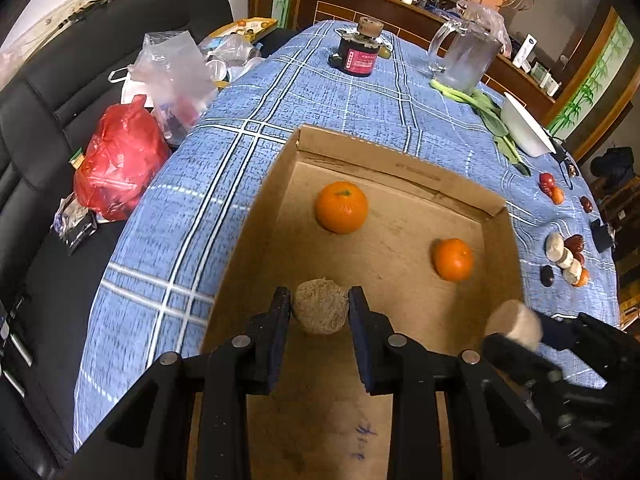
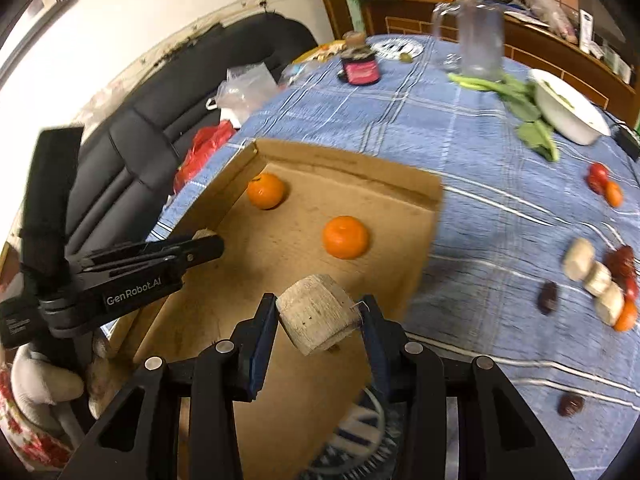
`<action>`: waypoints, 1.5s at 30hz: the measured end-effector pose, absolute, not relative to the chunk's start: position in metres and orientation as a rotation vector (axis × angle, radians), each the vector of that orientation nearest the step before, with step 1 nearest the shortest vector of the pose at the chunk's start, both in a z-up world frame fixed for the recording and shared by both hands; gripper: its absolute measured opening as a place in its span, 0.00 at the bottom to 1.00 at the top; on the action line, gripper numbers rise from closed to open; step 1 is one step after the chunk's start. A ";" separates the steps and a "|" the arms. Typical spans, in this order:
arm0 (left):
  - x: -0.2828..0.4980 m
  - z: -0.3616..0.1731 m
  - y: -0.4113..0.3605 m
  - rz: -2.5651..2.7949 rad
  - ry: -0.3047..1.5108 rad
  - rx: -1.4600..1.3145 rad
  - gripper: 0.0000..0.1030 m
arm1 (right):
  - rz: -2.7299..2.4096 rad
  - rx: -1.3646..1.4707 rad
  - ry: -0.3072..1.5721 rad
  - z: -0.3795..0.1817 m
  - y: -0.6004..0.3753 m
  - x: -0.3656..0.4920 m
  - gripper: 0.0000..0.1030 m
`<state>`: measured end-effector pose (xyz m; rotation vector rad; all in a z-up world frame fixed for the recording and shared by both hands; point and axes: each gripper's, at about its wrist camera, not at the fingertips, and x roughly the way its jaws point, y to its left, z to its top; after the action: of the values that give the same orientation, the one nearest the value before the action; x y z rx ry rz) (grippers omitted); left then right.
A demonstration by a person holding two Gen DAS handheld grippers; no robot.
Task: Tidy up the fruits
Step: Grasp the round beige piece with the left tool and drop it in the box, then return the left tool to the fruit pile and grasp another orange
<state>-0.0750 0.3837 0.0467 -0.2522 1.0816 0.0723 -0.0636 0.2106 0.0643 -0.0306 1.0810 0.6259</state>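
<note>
A cardboard box [image 1: 400, 168] [image 2: 352, 168] lies open on the blue checked tablecloth. Two oranges [image 1: 341, 207] [image 1: 453, 260] rest inside it; they also show in the right wrist view [image 2: 265, 191] [image 2: 345, 237]. My left gripper [image 1: 320, 312] is shut on a pale tan root chunk [image 1: 320, 306] over the box's near left part. My right gripper [image 2: 318, 320] is shut on a similar pale cylinder chunk [image 2: 318, 314] over the box's near right edge; this chunk also shows in the left wrist view [image 1: 514, 323].
More pale chunks [image 2: 596, 276], red dates and small orange fruits [image 2: 612, 194] lie on the cloth right of the box. A white bowl [image 2: 568, 108], greens, a glass jug [image 1: 464, 56] and a dark jar [image 1: 358, 54] stand farther back. A black sofa with plastic bags [image 1: 120, 160] is left.
</note>
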 end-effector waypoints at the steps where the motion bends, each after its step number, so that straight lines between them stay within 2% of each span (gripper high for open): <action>1: -0.071 0.045 0.385 0.068 1.086 -0.252 0.28 | 0.622 -0.036 1.086 0.062 0.214 -0.061 0.45; 21: -0.050 0.031 0.391 0.053 1.115 -0.246 0.28 | 0.580 -0.098 1.106 0.036 0.244 -0.045 0.46; 25: -0.056 0.038 0.397 0.064 1.113 -0.296 0.29 | 0.606 -0.092 1.110 0.037 0.244 -0.044 0.55; 27: -0.061 0.045 0.399 0.076 1.104 -0.312 0.38 | 0.607 -0.087 1.094 0.042 0.241 -0.046 0.58; 31: -0.074 0.068 0.400 0.120 1.067 -0.330 0.45 | 0.618 -0.083 1.045 0.060 0.233 -0.055 0.58; 33: -0.081 0.082 0.397 0.158 1.053 -0.329 0.59 | 0.619 -0.073 1.019 0.070 0.224 -0.060 0.59; 35: -0.089 0.095 0.394 0.166 1.028 -0.357 0.66 | 0.614 -0.047 0.997 0.081 0.211 -0.065 0.61; 39: -0.101 0.110 0.380 0.124 1.004 -0.433 0.67 | 0.569 0.046 0.972 0.093 0.165 -0.078 0.65; 45: -0.104 0.123 0.331 0.069 1.018 -0.382 0.67 | 0.404 0.193 0.989 0.085 0.067 -0.093 0.65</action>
<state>-0.1040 0.3307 0.1228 -0.3816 1.0181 0.0687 -0.0932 0.0672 0.0854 0.1928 0.9890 0.4039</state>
